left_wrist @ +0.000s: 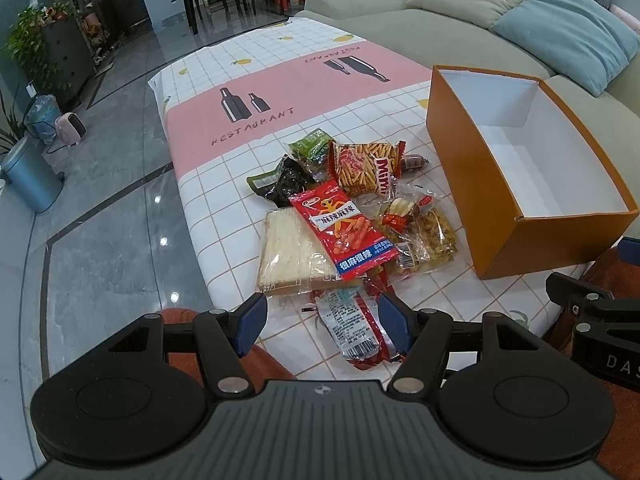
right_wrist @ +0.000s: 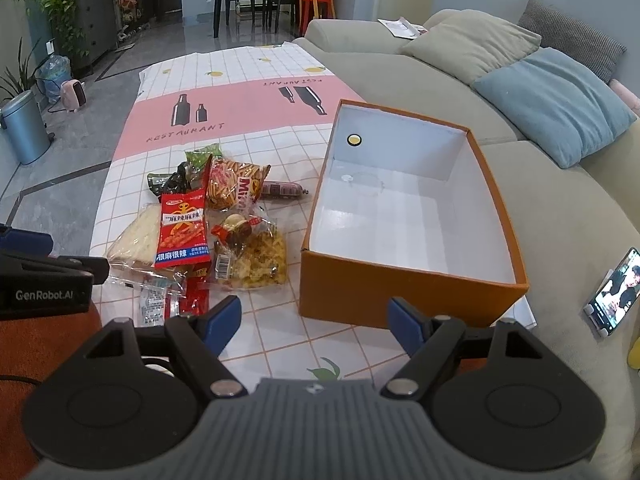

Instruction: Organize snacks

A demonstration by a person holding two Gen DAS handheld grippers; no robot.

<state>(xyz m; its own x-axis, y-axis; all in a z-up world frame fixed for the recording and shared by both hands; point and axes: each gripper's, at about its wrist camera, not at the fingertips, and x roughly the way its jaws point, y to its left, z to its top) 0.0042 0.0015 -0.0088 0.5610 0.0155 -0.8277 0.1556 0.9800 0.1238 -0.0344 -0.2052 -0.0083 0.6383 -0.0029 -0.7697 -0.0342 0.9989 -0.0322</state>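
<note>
A pile of snack packets lies on the table's checked cloth (left_wrist: 280, 80): a red spicy-strip packet (left_wrist: 344, 232), a sandwich pack (left_wrist: 284, 256), a Mimi stick-snack bag (left_wrist: 366, 164), a sausage (left_wrist: 414, 162), green and dark packets (left_wrist: 296, 164), a clear cracker bag (left_wrist: 428, 236) and a red-and-white packet (left_wrist: 356, 328) nearest me. An open orange box (left_wrist: 520, 168) with a white inside stands to the right, empty (right_wrist: 408, 216). My left gripper (left_wrist: 324, 324) is open, its jaws either side of the nearest packet, above it. My right gripper (right_wrist: 314, 320) is open and empty near the box's front wall.
A grey-green sofa (right_wrist: 400, 72) with cushions runs along the table's right side. A phone on a stand (right_wrist: 612, 296) sits on the sofa at right. Tiled floor, a blue bin (left_wrist: 28, 176) and a small heater (left_wrist: 72, 130) lie to the left.
</note>
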